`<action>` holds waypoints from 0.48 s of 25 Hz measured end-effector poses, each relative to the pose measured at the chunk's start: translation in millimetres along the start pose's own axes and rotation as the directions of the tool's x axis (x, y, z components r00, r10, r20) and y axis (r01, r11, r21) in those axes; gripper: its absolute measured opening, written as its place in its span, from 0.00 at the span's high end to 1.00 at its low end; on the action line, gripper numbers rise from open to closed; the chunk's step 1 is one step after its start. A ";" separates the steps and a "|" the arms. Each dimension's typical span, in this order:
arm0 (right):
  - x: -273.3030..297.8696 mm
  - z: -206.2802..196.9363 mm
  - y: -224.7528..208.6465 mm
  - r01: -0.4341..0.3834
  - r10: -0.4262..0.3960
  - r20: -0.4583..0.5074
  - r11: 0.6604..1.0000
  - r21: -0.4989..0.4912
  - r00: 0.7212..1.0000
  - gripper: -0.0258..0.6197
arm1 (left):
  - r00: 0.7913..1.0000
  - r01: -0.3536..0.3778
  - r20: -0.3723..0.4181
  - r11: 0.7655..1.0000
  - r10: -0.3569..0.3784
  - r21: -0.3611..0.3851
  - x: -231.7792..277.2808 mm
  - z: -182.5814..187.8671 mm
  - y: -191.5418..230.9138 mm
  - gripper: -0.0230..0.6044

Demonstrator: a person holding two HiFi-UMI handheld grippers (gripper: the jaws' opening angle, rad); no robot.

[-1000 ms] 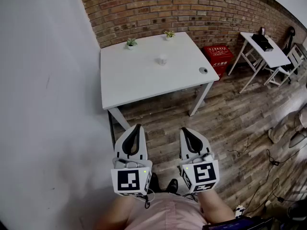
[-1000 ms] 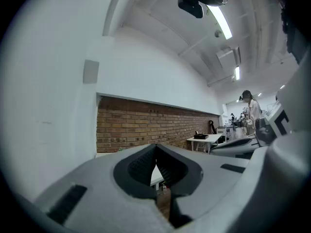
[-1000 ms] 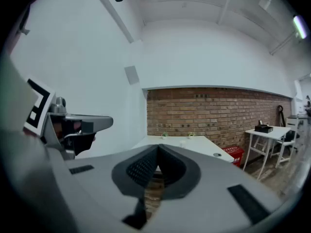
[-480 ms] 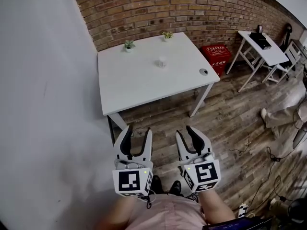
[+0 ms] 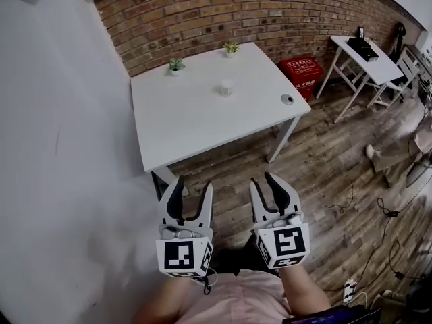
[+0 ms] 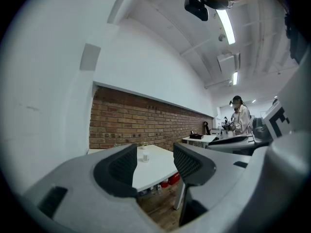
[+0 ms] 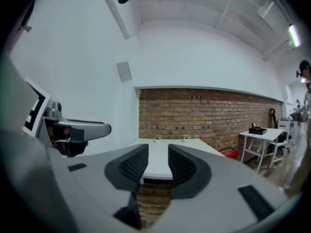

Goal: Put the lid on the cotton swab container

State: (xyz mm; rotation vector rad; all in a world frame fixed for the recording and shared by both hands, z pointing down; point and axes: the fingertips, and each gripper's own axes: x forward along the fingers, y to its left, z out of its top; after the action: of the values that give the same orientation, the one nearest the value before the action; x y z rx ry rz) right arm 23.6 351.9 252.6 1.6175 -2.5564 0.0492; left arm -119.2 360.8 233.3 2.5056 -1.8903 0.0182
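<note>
One cotton swab container (image 5: 227, 87): small, white, upright, long axis vertical. It sits on the white table (image 5: 175, 127), on the far half, roughly mid-width. Its top is too small to make out.

Lid (image 5: 287, 99): a round grey disc lying flat near the table's front right corner, well apart from the container and not on it.

Two potted plants (image 5: 176, 65) stand along the far edge, against the brick wall (image 5: 270, 12). A red box (image 5: 302, 71) is on the floor just past the table's right side, and a second white table (image 5: 381, 69) is further right.

Both grippers are held close to the person's body over the wood floor (image 5: 324, 174), short of the table's near edge. They sit side by side and point roughly level at the table.

Left gripper (image 5: 194, 184): jaws apart, have just been opening, nothing between the pads.

Right gripper (image 5: 264, 179): same, jaws just been opening with a narrower gap, also empty.

Neither gripper touches the container or the lid.
</note>
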 end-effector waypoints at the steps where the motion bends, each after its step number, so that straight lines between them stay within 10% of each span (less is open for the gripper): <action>1: 3.0 -0.8 -2.1 0.005 -0.005 -0.004 1.000 0.002 1.000 0.76 | 1.000 0.004 -0.002 1.000 -0.004 0.001 3.4 -0.6 1.1 0.59; 12: 66.5 -16.0 -38.7 0.010 -0.010 -0.043 1.000 0.018 0.999 0.78 | 0.999 0.023 -0.027 1.000 -0.023 -0.004 74.1 -14.1 10.1 0.60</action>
State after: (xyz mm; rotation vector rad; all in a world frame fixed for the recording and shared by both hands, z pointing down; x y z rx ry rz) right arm 31.6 277.0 274.8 1.6175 -2.5230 0.1049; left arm -108.6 286.9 248.1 2.5116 -1.8498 0.0484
